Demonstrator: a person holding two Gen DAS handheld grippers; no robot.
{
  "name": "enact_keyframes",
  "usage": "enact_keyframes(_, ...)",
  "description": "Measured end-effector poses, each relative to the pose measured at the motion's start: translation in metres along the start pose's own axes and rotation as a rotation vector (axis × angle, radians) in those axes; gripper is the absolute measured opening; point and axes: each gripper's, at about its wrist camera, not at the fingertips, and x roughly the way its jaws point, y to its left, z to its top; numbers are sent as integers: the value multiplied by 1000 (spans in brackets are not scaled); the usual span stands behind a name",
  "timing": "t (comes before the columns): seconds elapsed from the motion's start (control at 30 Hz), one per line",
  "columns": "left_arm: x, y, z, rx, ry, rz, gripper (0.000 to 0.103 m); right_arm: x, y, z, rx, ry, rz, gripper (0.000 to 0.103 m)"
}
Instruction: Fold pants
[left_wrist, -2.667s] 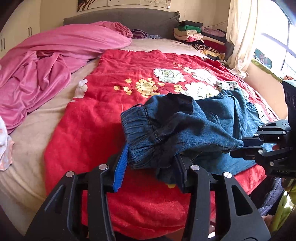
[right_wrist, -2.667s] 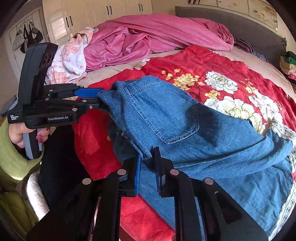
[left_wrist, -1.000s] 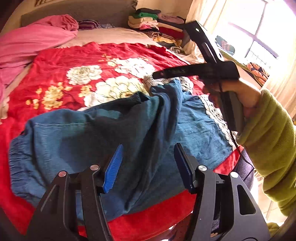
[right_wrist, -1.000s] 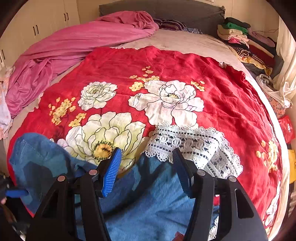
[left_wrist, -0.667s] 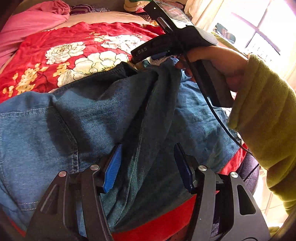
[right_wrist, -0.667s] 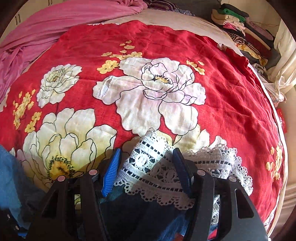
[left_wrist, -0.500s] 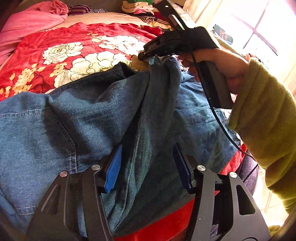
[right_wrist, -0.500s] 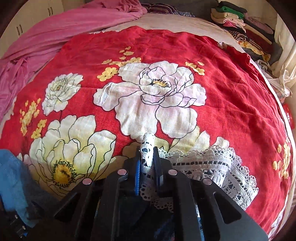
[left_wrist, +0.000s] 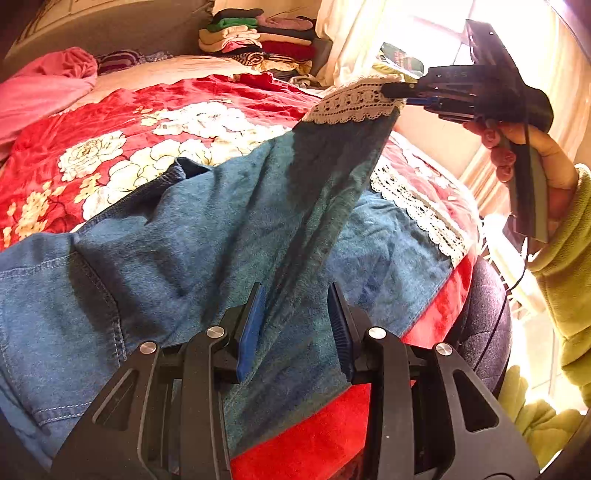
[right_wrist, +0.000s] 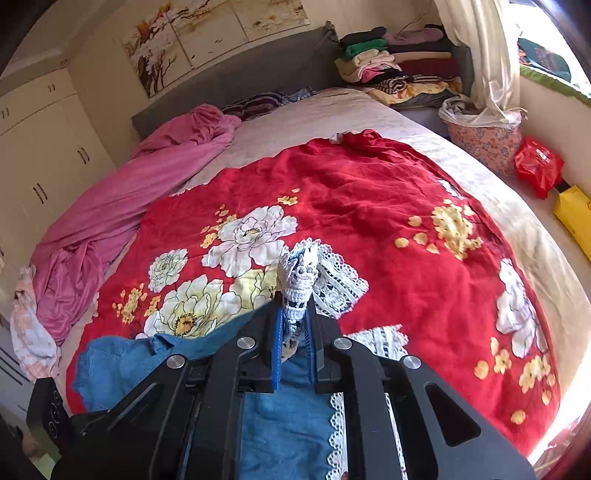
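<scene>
One pair of denim pants on the red blanket: my right hand-held gripper, newly clamped on the lace hem, now lifts it above the blanket; left hand-held gripper gapes, empty. Fold beginning.

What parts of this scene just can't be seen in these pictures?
- Jeans waistband: cut off by the left view's left edge.
- Lace hem deep in the right hand-held gripper: hidden between its blue pads.
- Window outside: washed out by glare.
- Bed's near edge: hidden behind the left hand-held gripper.
</scene>
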Motion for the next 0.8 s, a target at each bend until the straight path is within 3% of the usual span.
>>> enact_keyframes(0.03,3,-4,0,20,8,13,27,-7,-6,-7,20,-4,-1,9)
enact_keyframes(0.1,10,-7,0,41,23,27,11,-20,-15,-23,47,-6,-3,9)
enact_keyframes(0.17,12,-6,-3,42,35,26,2,-29,-26,-40,92,1,5,9)
enact_keyframes(0.33,-11,-3,-10,29,6,-7,0,-51,-42,-85,167,25,28,9)
enact_keyframes(0.47,-19,1,-21,-3,5,3,0,-47,-49,-120,186,107,19,10)
enact_keyframes(0.63,-14,-2,-30,-2,25,8,0,-45,-49,-138,161,151,3,11)
enact_keyframes(0.7,-15,-4,-29,5,24,18,0,-45,-52,-138,183,153,16,17)
enact_keyframes(0.77,-16,-6,-28,13,24,27,0,-46,-51,-136,189,145,26,37)
enact_keyframes(0.8,-16,-5,-28,15,24,28,0,-46,-52,-134,184,141,22,38)
